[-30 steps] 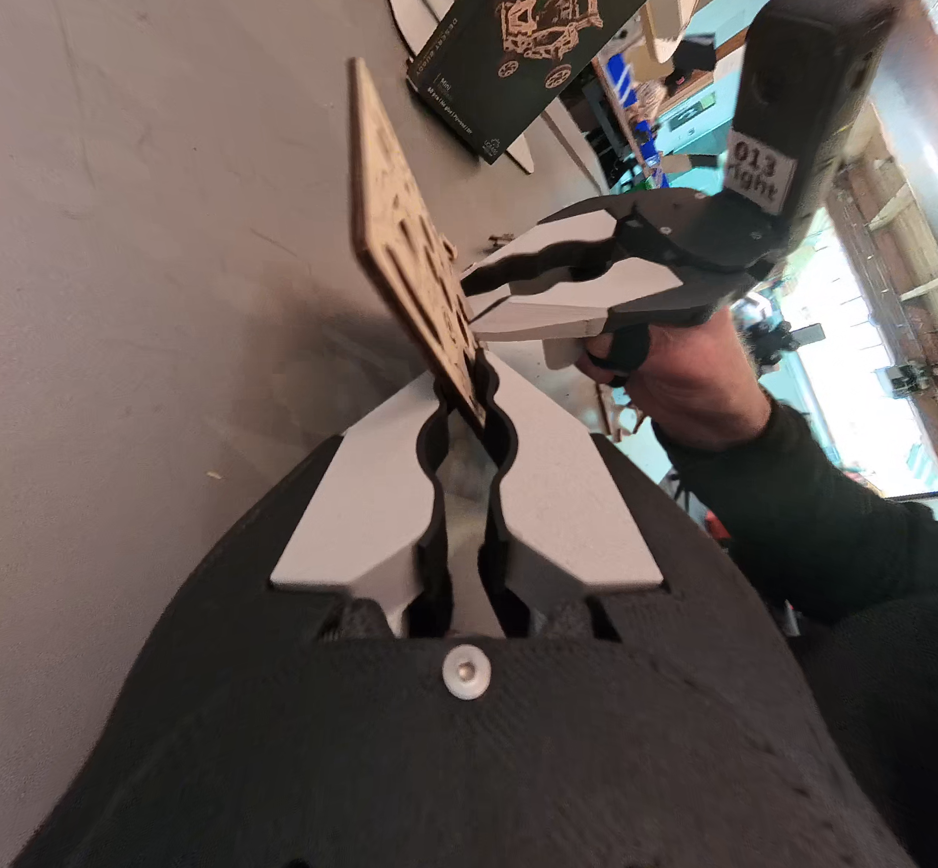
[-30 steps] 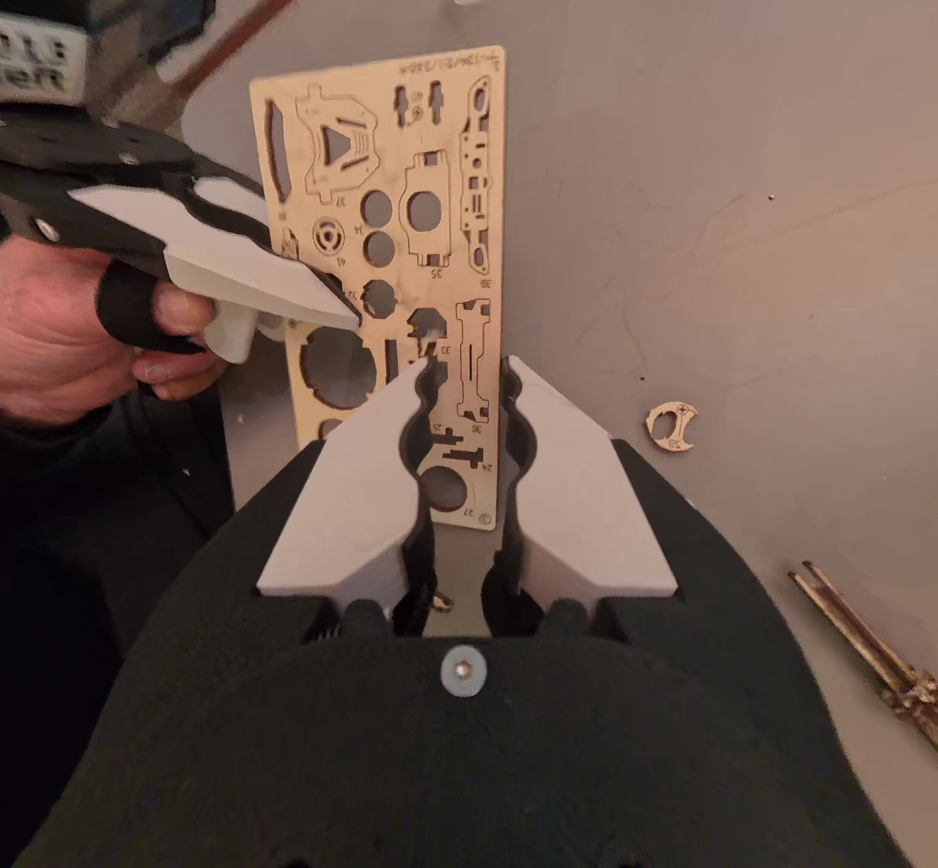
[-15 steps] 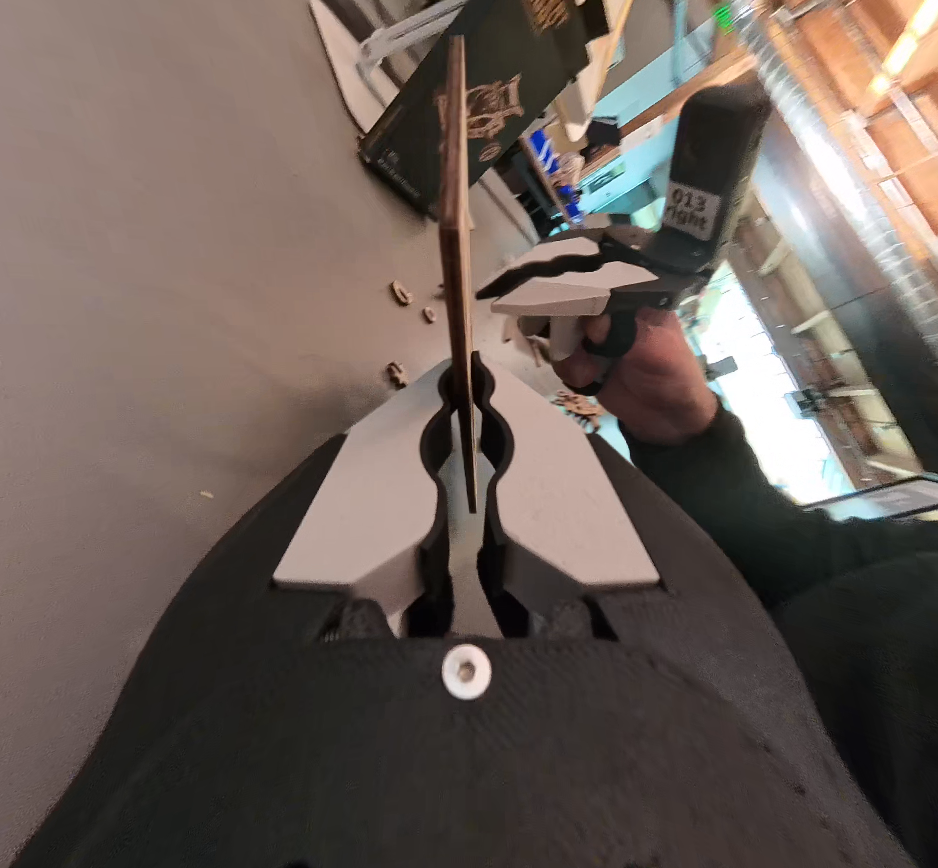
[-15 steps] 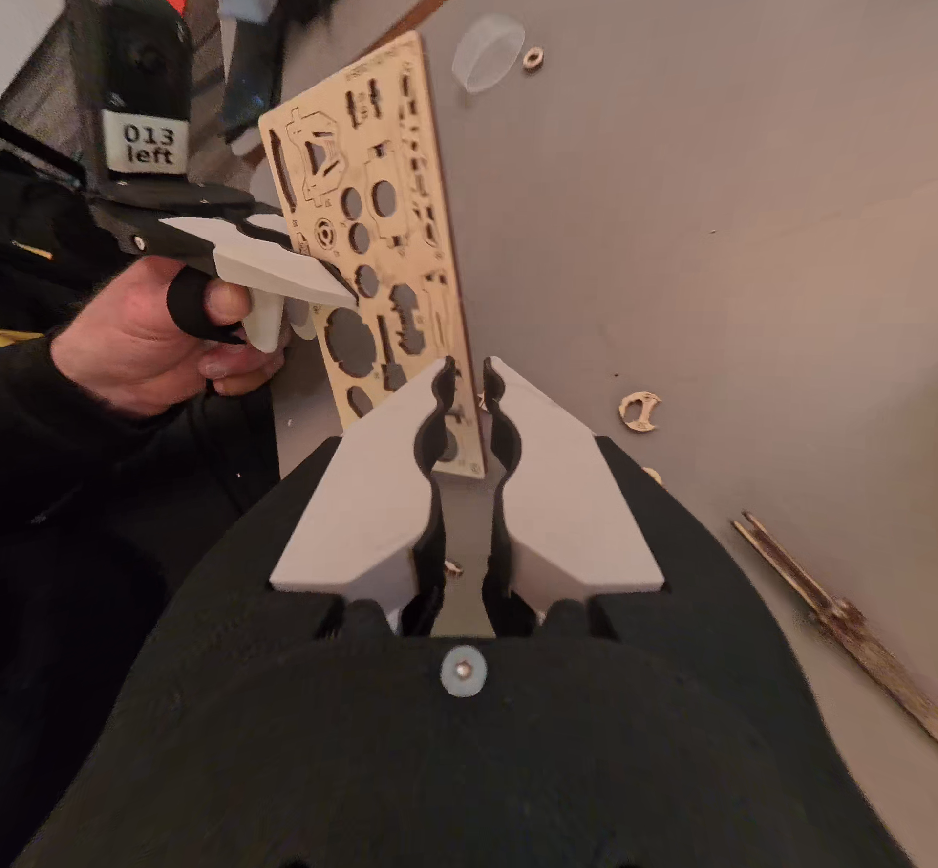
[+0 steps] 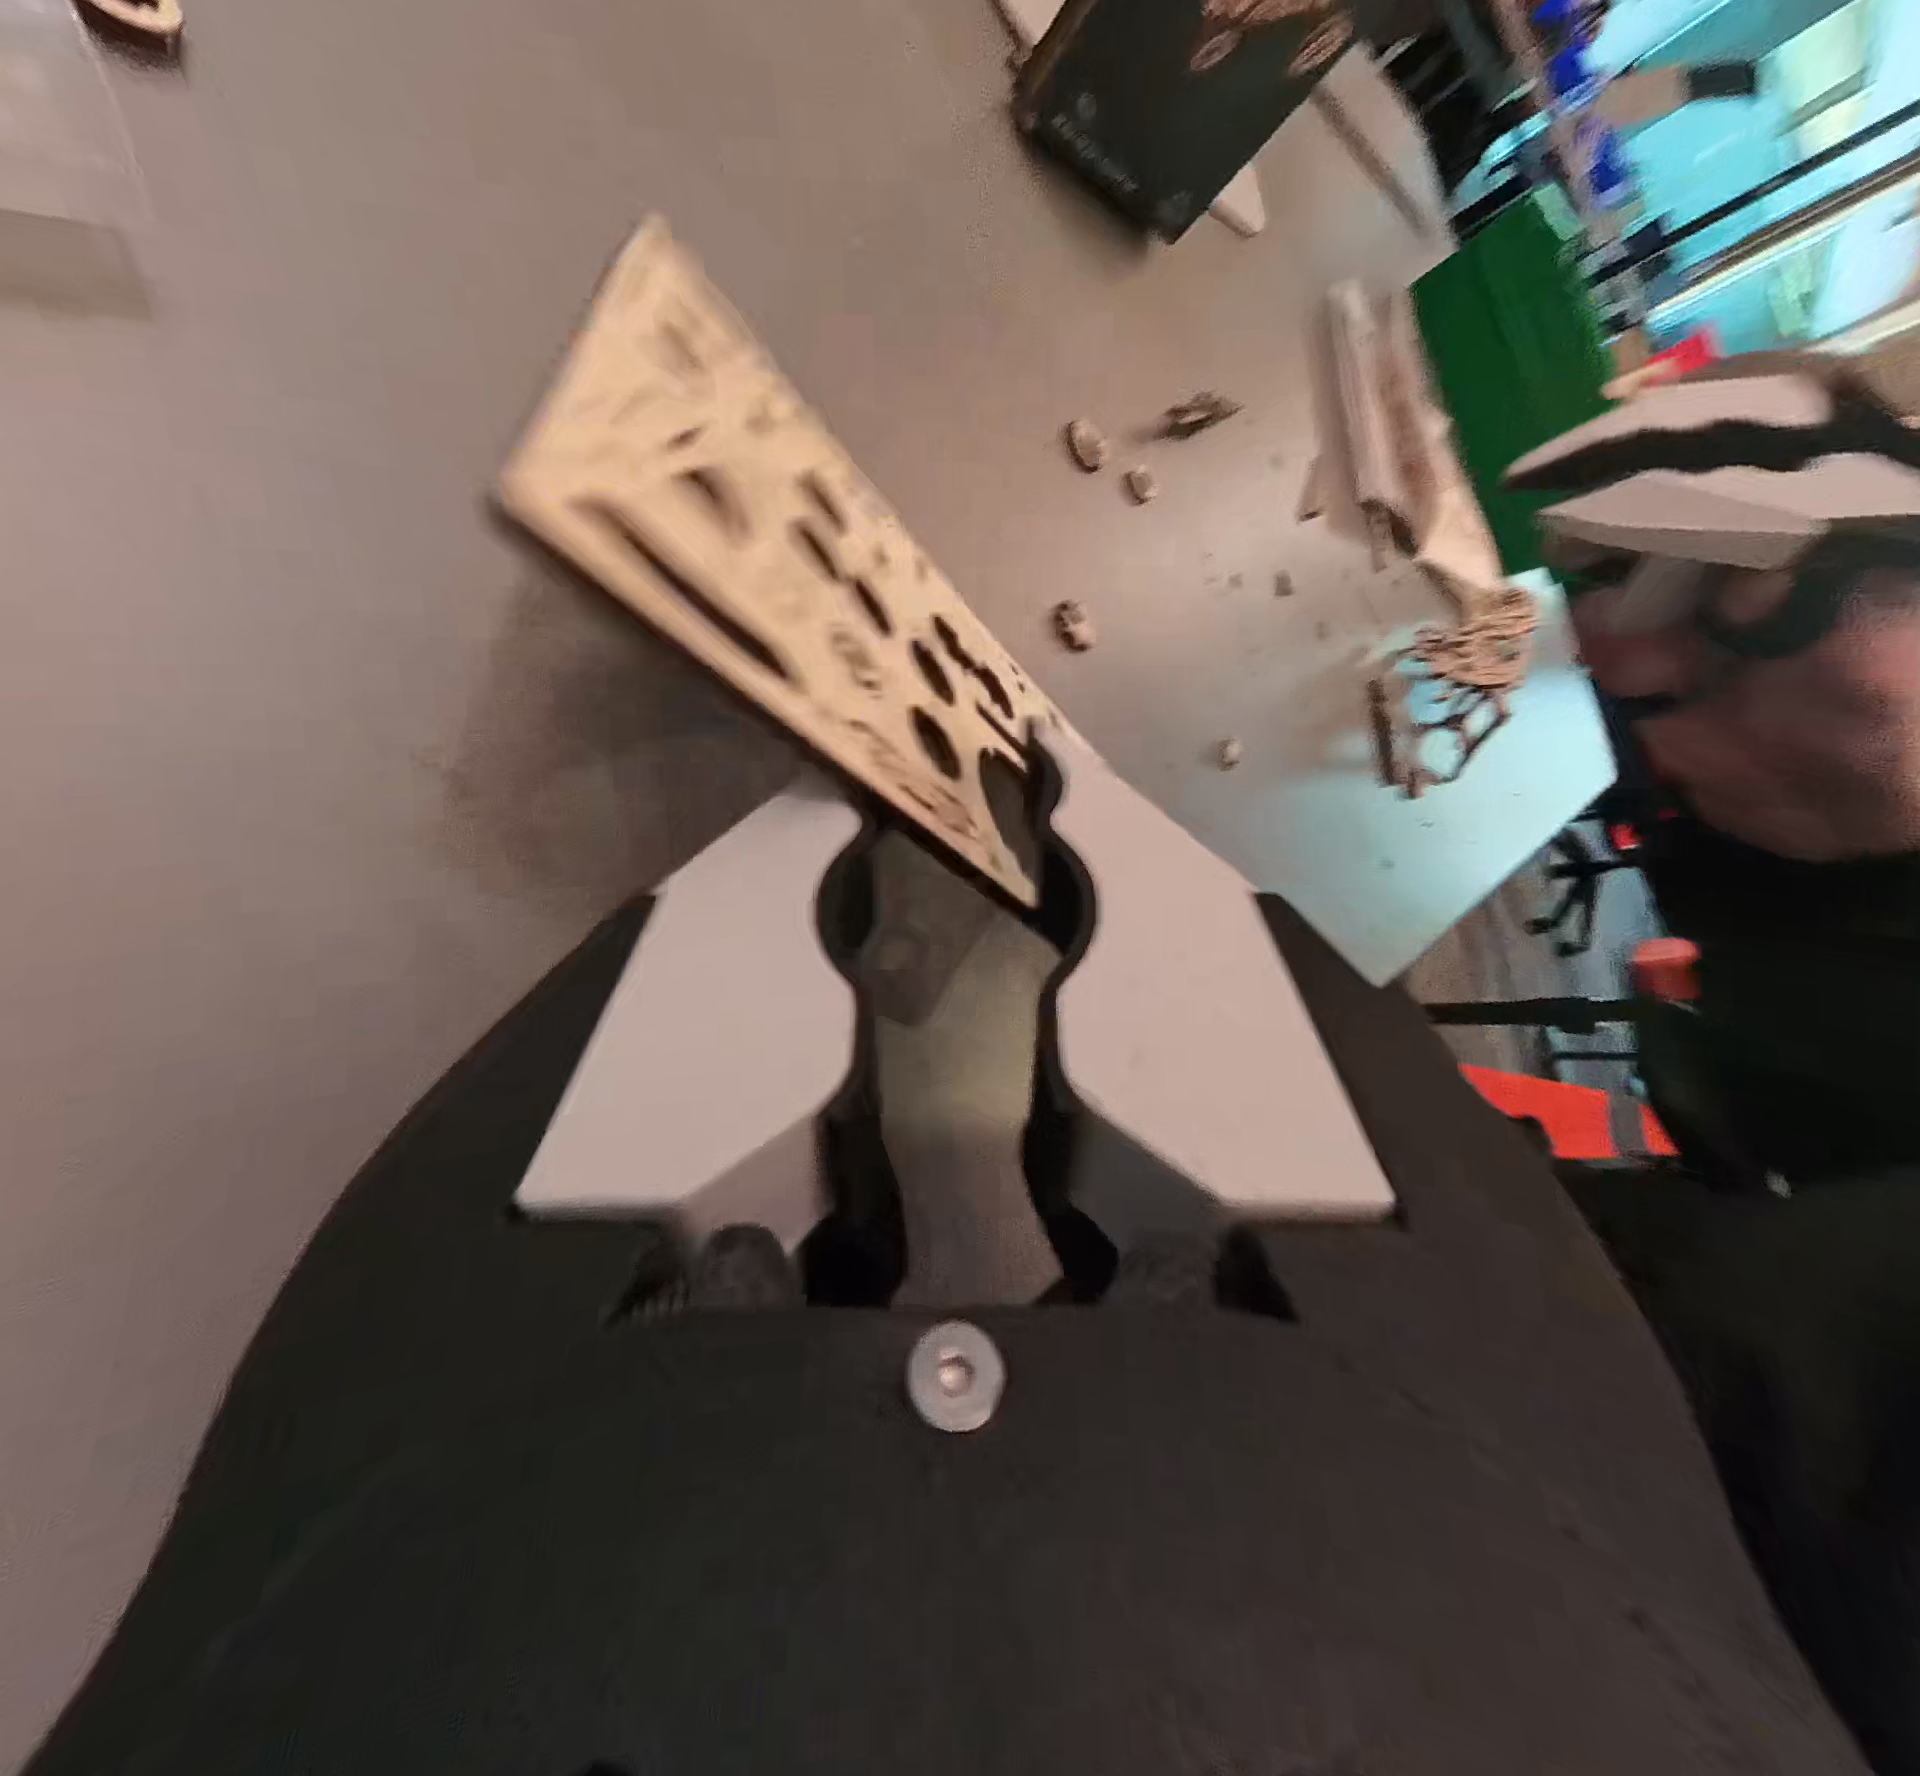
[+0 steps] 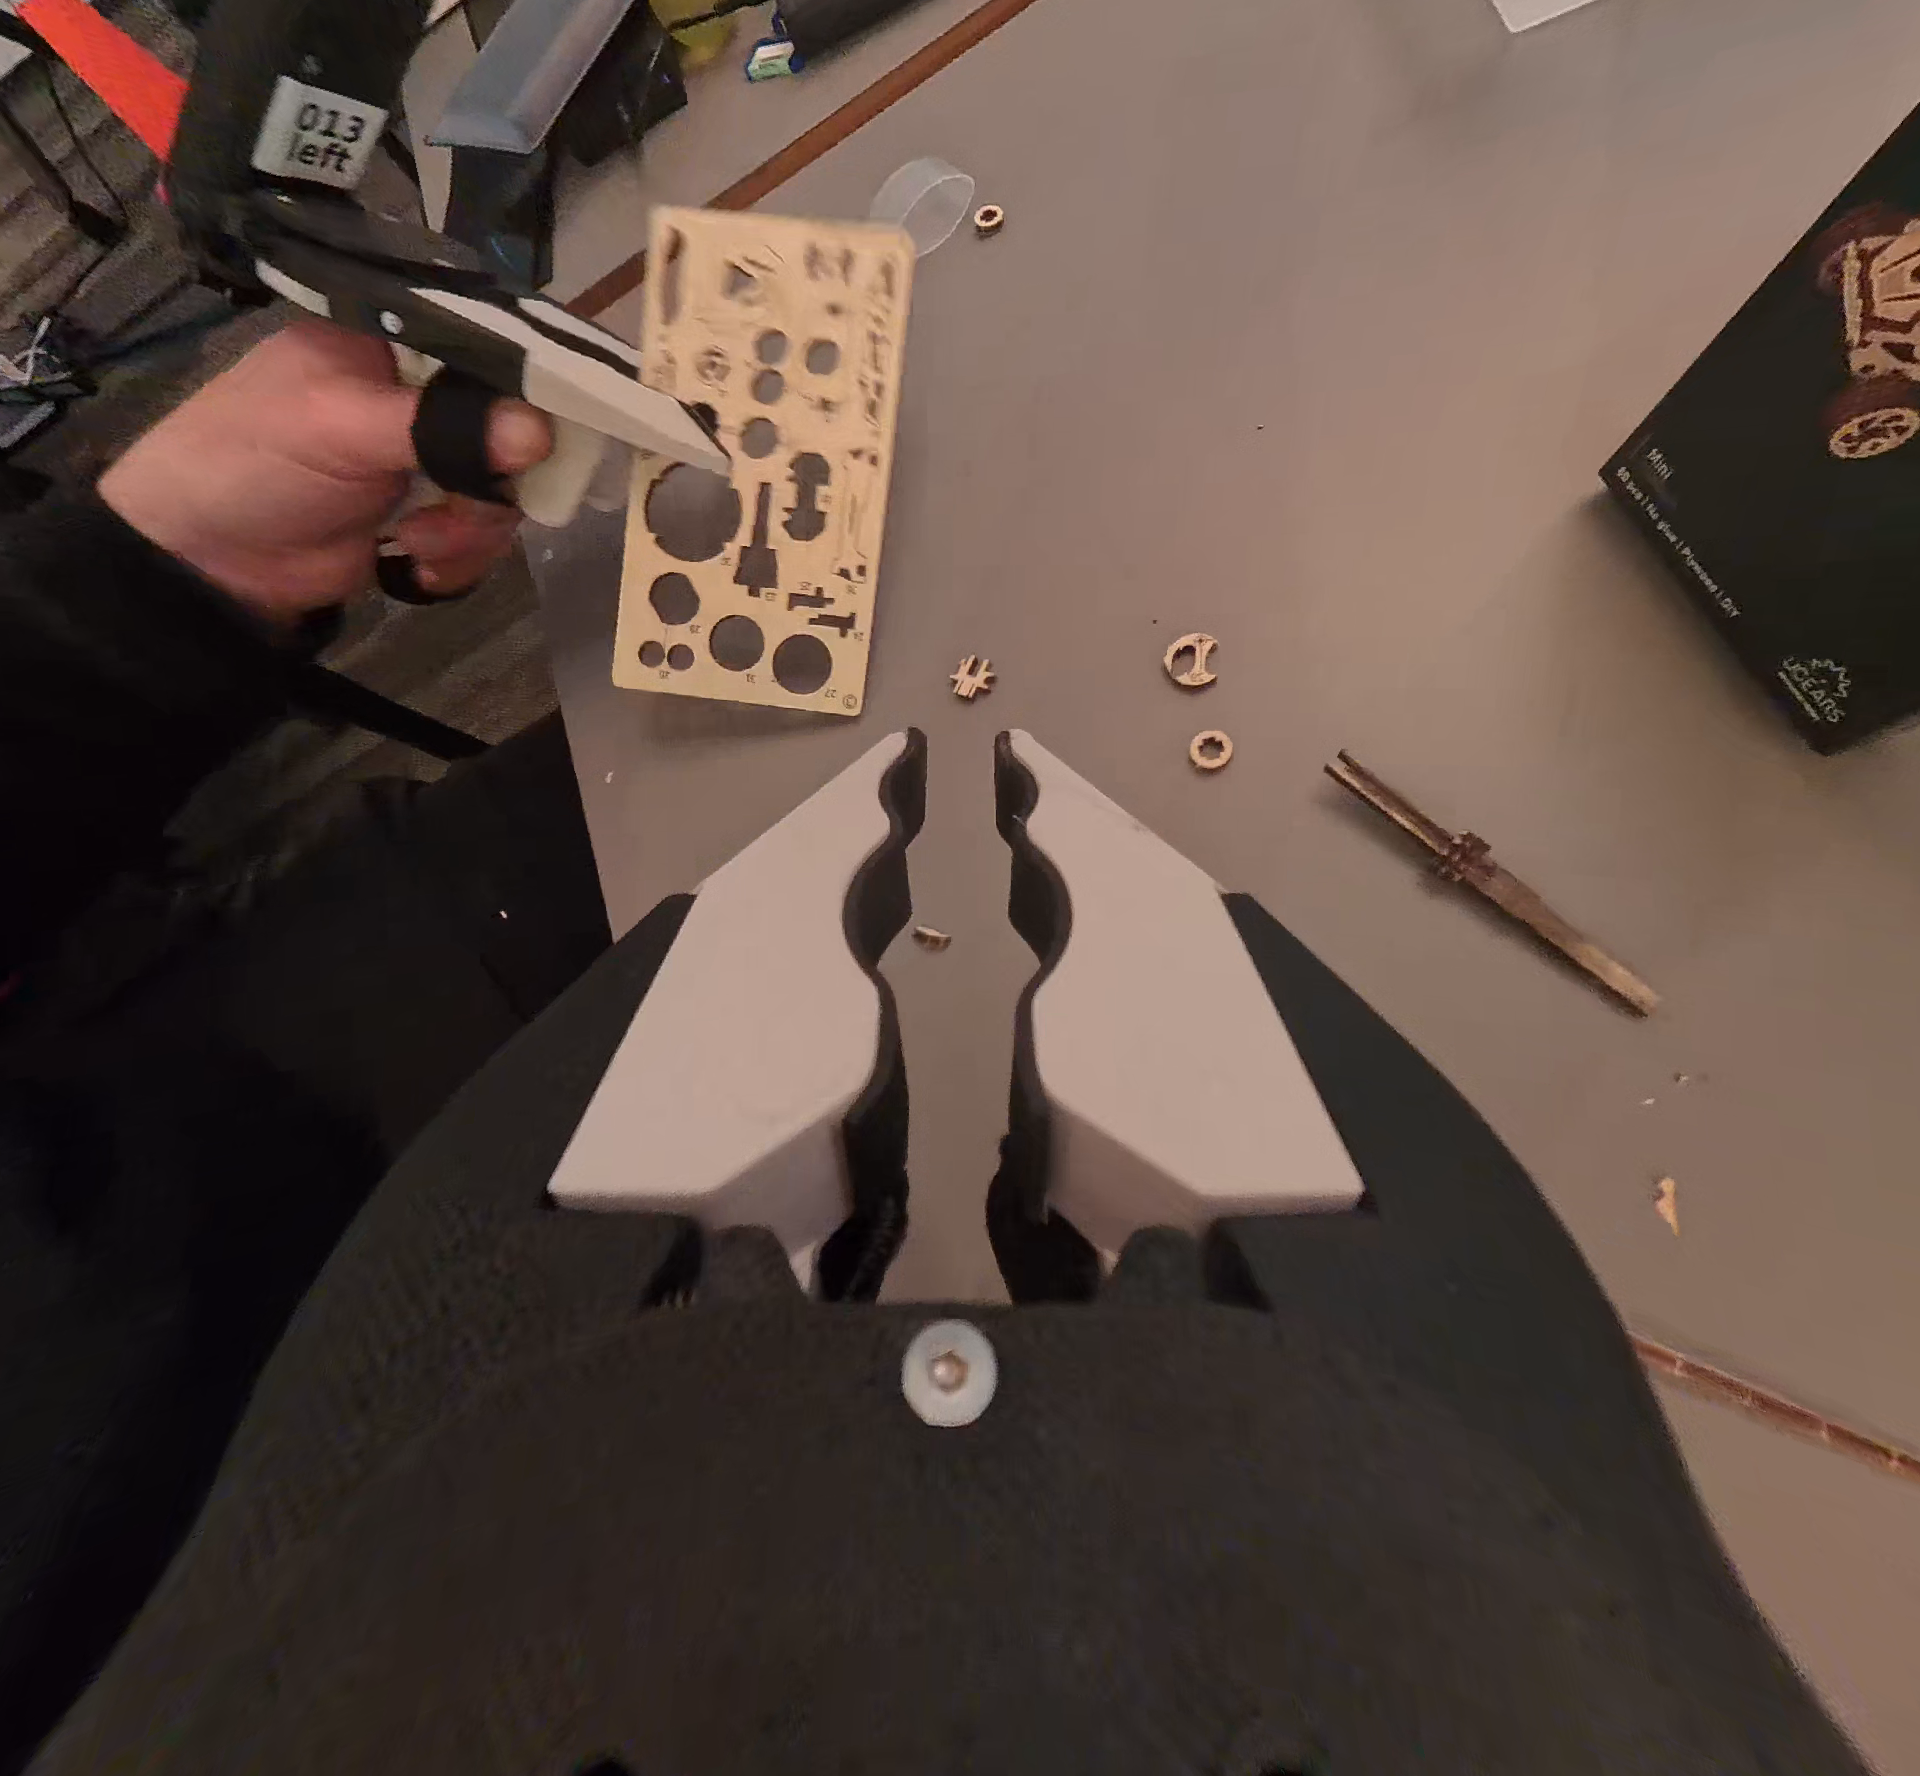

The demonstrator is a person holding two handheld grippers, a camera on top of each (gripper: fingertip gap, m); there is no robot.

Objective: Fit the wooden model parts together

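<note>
Pulled back since a second ago, the right gripper (image 6: 953, 760) now hovers slightly spread and empty, clear of the wooden parts sheet (image 6: 764, 459).

Largest first: the grey table (image 6: 1299, 324) has a dark kit box (image 6: 1787, 521) at its right edge. The sheet hangs over the table's left edge, pinched by the left gripper (image 6: 717, 453). Loose wooden parts (image 6: 1193, 661) lie mid-table and a wooden stick (image 6: 1486, 879) to the right. Judging by this, the next part is best reached from above, where open table lies ahead, keeping clear of the near edge.
</note>
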